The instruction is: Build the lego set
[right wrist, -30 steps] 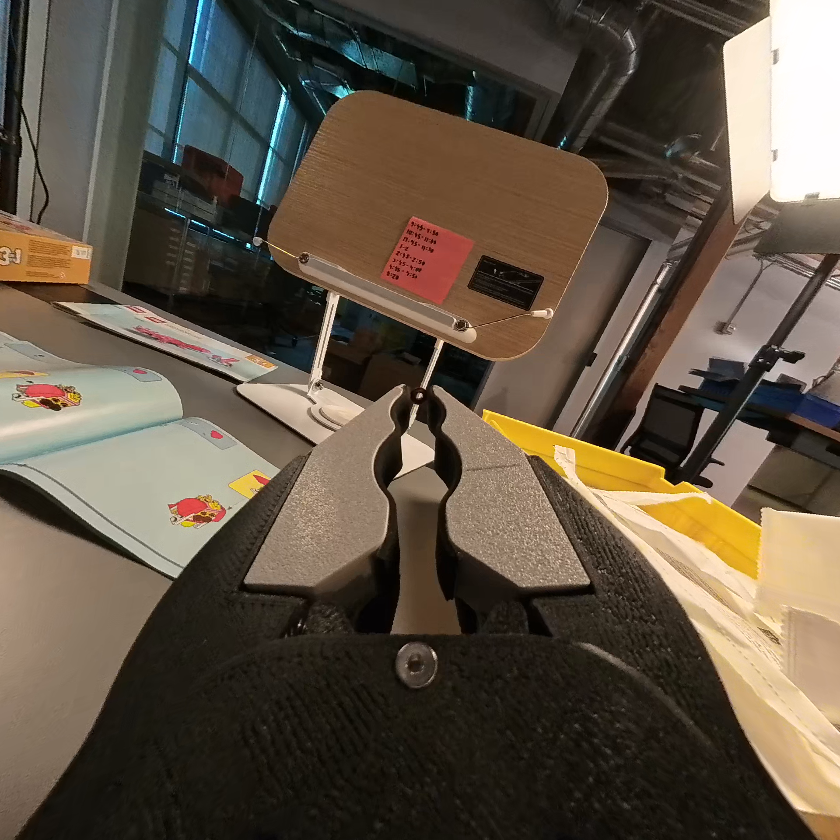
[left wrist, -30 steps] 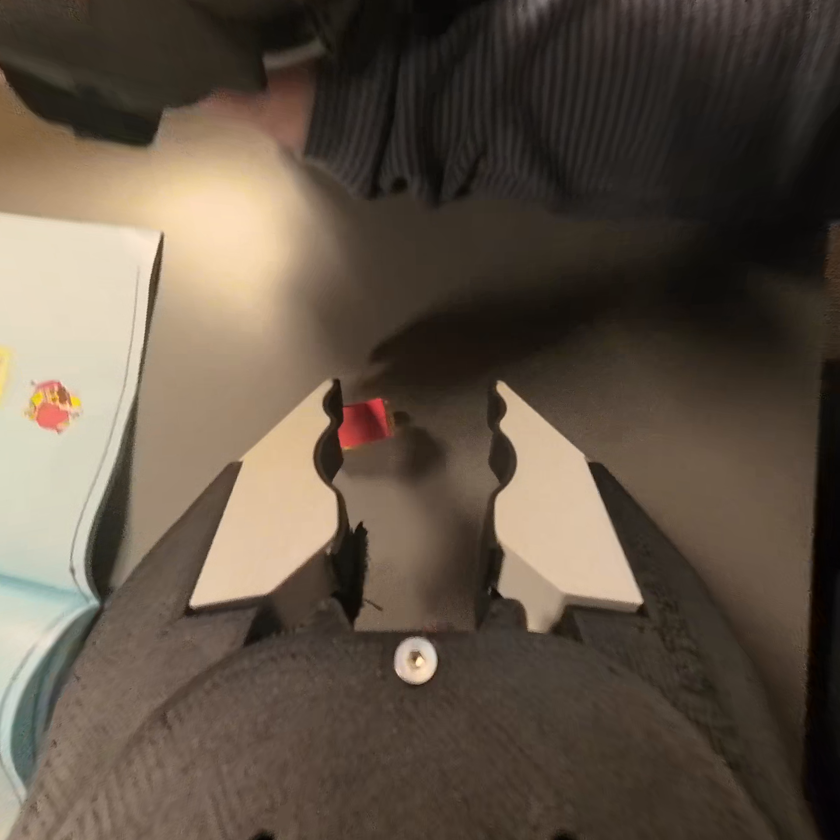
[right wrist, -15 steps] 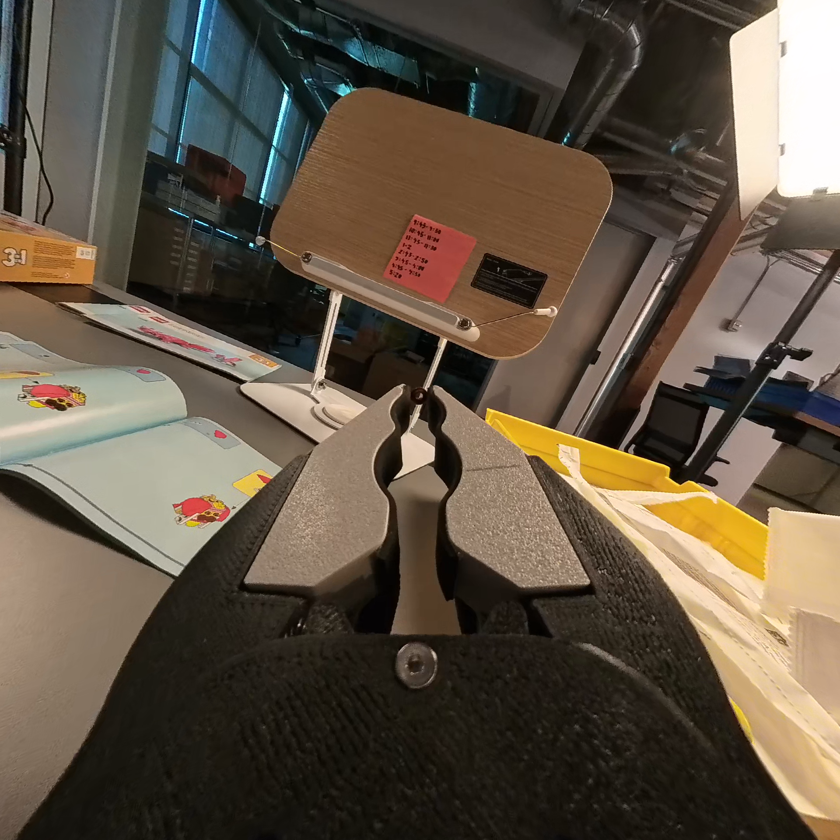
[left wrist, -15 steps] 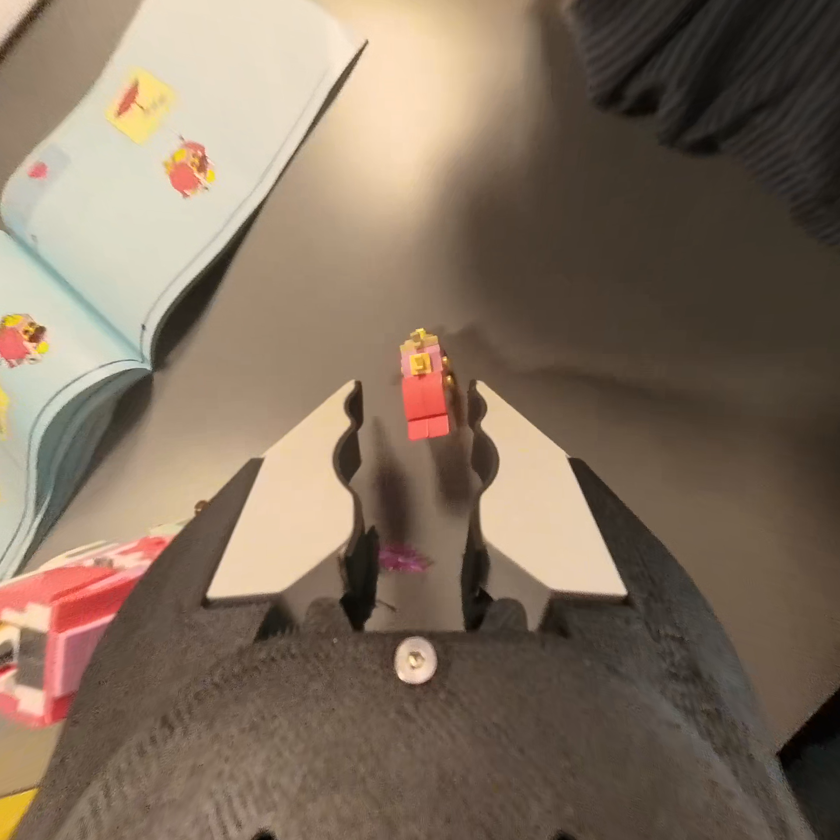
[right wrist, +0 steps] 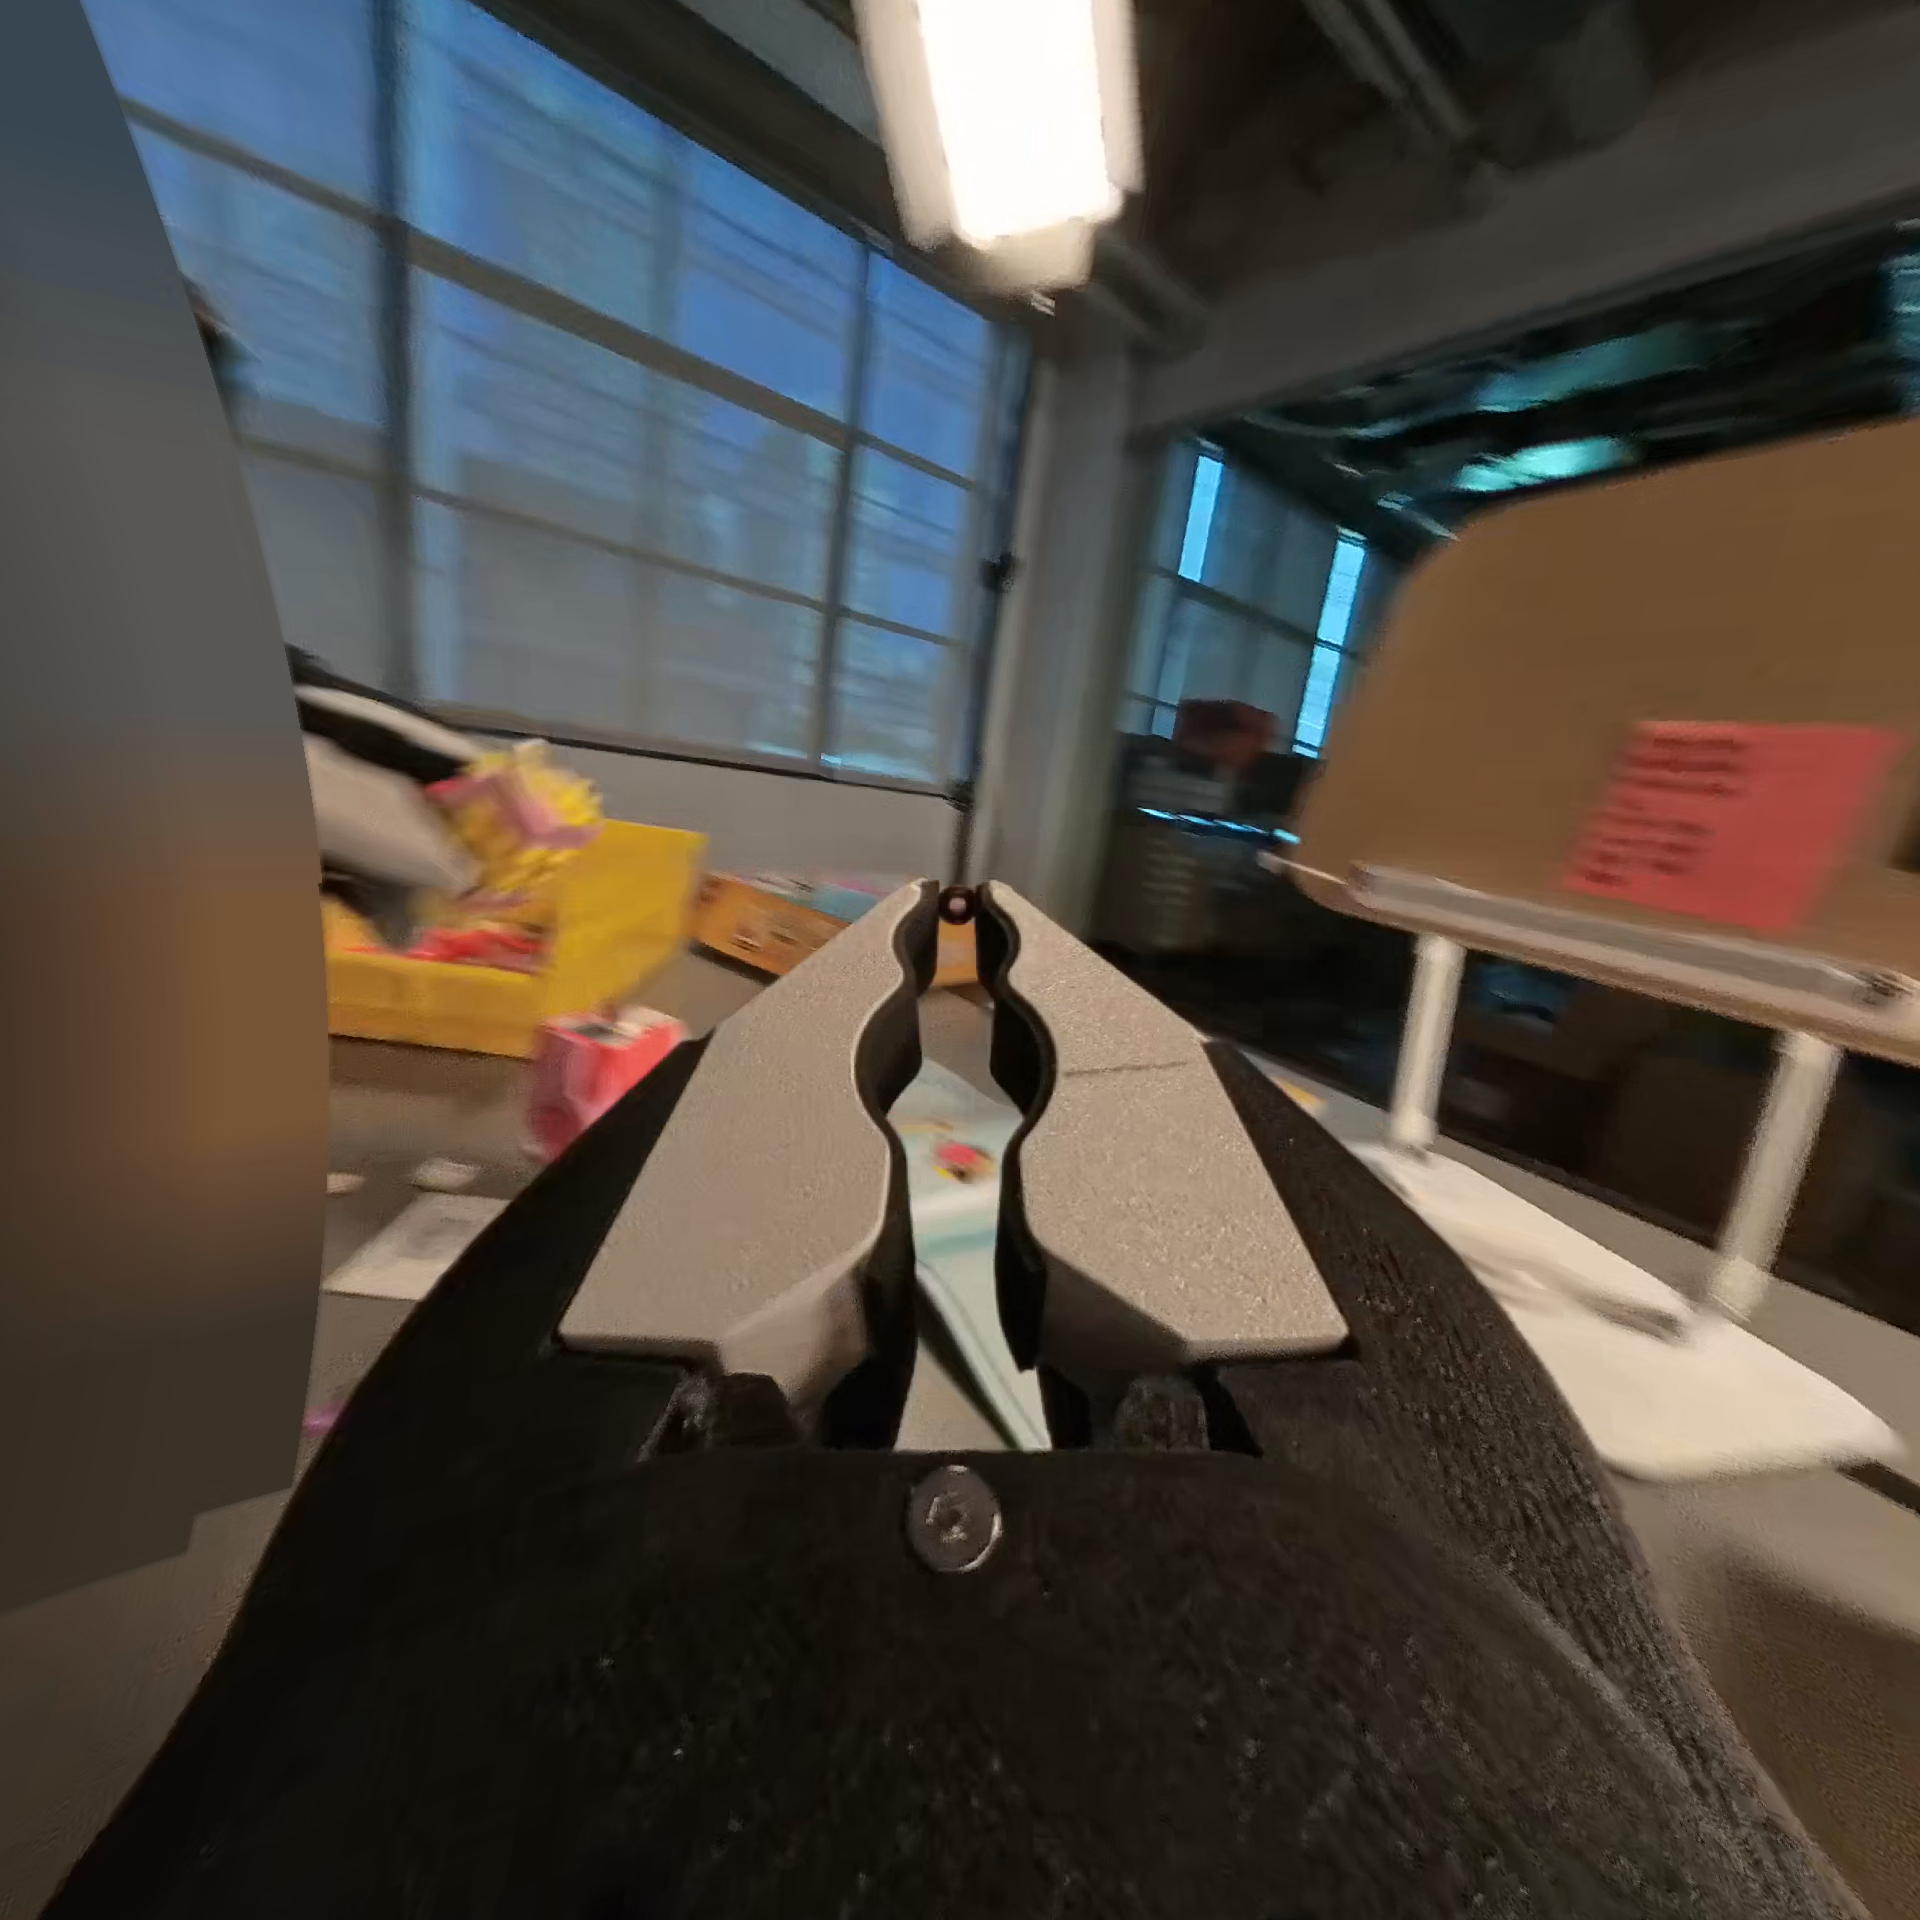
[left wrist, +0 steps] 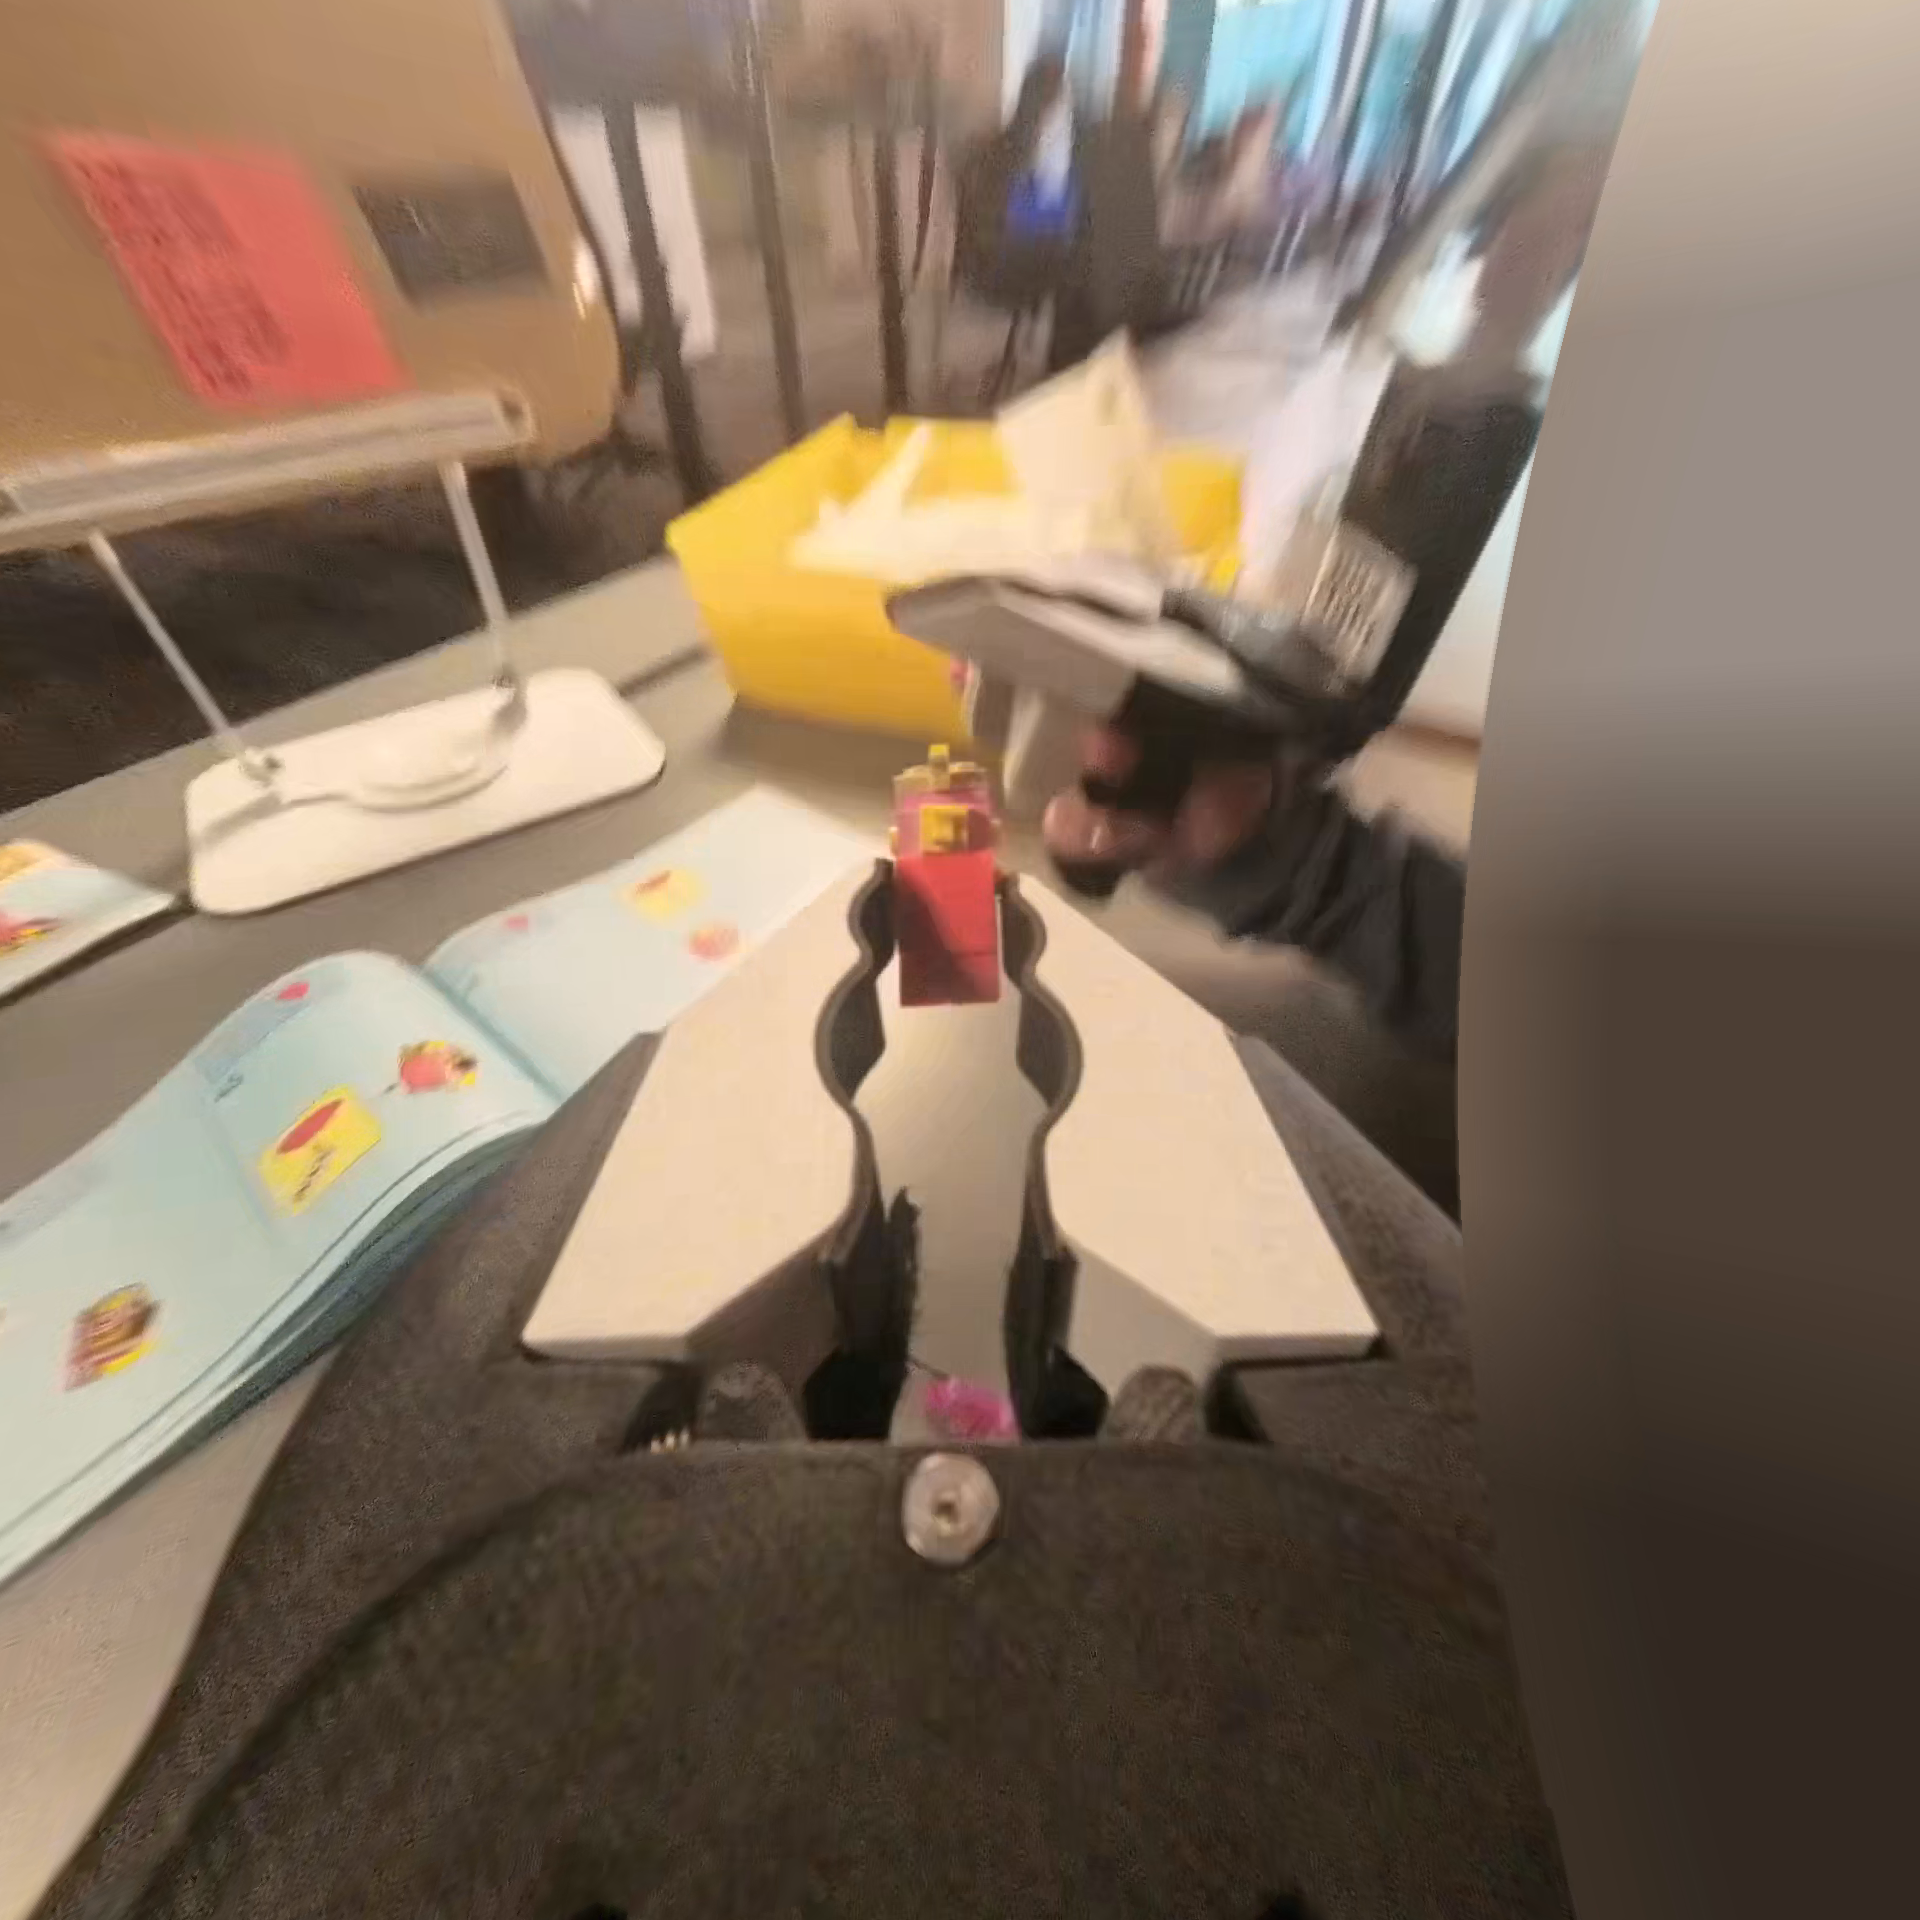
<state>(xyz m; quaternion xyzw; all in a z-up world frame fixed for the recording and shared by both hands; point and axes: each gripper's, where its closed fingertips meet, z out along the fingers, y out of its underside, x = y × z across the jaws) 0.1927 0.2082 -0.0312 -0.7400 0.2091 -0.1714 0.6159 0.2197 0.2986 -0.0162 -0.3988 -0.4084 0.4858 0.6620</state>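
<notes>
The left tongs clamp a blocky red plastic brick figure with a pink-and-yellow top between their wavy grey tips. The right tongs are nearly closed on one tiny dark ring-shaped piece. Beyond the left tongs, a yellow bin holds crumpled white bags. One open pale-blue booklet lies left on the smooth grey tabletop.

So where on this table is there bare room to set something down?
Bare grey table shows between the white stand base and the yellow bin, and between that base and the open booklet. It is crowded around the bin and beside the other gripper.
</notes>
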